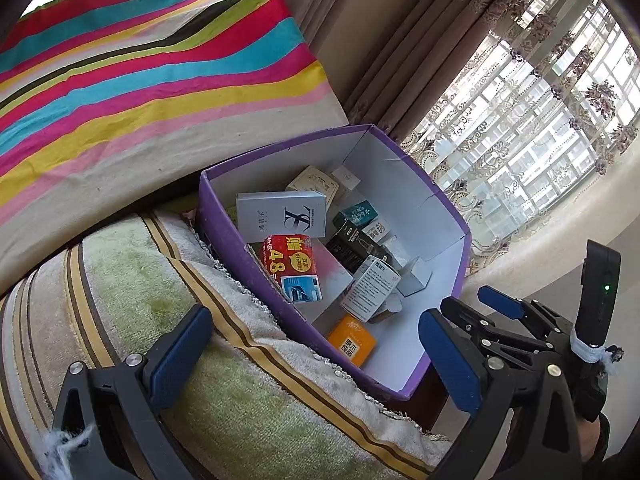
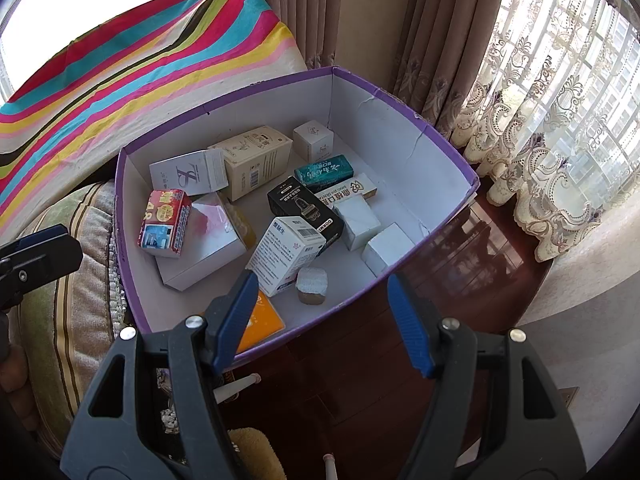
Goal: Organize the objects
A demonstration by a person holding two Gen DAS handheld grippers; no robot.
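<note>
Your left gripper hangs with its jaws spread wide and empty over the green striped cushion, just beside the purple box. Your right gripper hovers at the box's near rim, jaws also wide apart and holding nothing. The box sits on a dark wooden surface against the cushion. Inside lie small cartons: a red pack on a white box, a black carton, a teal carton, an orange pack.
</note>
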